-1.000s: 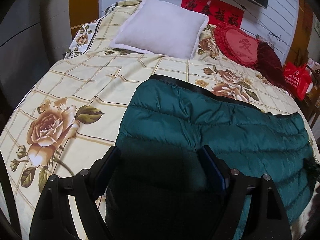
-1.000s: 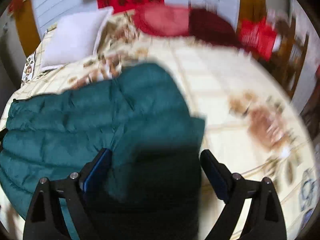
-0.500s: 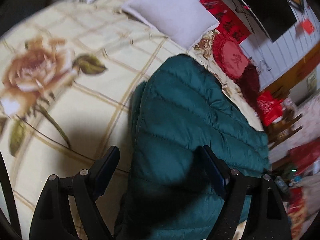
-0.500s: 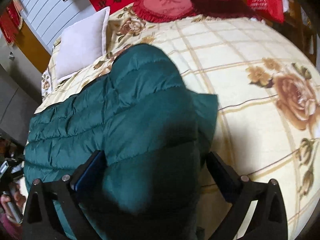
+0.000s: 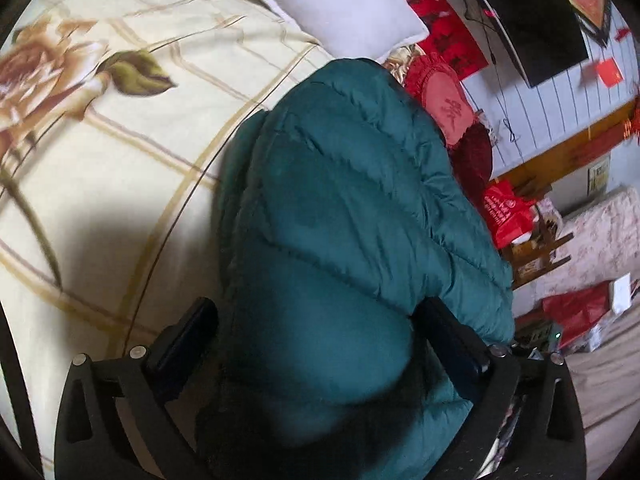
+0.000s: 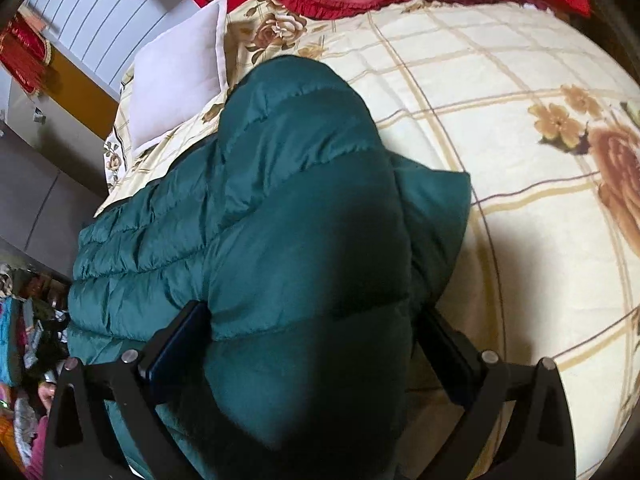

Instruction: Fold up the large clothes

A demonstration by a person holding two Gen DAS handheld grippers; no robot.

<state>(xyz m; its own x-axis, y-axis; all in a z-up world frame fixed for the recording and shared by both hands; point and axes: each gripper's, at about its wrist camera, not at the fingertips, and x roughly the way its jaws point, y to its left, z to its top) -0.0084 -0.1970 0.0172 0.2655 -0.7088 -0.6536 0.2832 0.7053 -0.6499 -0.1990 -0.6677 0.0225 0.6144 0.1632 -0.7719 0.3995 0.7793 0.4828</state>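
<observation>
A dark green quilted down jacket (image 5: 344,200) lies on the bed; it also shows in the right wrist view (image 6: 280,200). My left gripper (image 5: 316,324) stands wide, with a thick bulge of the jacket's edge filling the space between its fingers. My right gripper (image 6: 312,328) stands equally wide around another raised bulge of the jacket. Both bulges are lifted and curl over the rest of the jacket. The fingertips are partly hidden by fabric, so the grip itself cannot be seen.
The bed has a cream sheet with rose print (image 5: 100,160), also in the right wrist view (image 6: 520,160). A white pillow (image 5: 340,4) and a red heart cushion (image 5: 440,96) lie at the head. Red bags (image 5: 508,216) and clutter stand beside the bed.
Both grippers have tilted and risen, drawing the jacket's near edge up and over toward the head of the bed. The jacket's flat spread has bunched into raised folds.
</observation>
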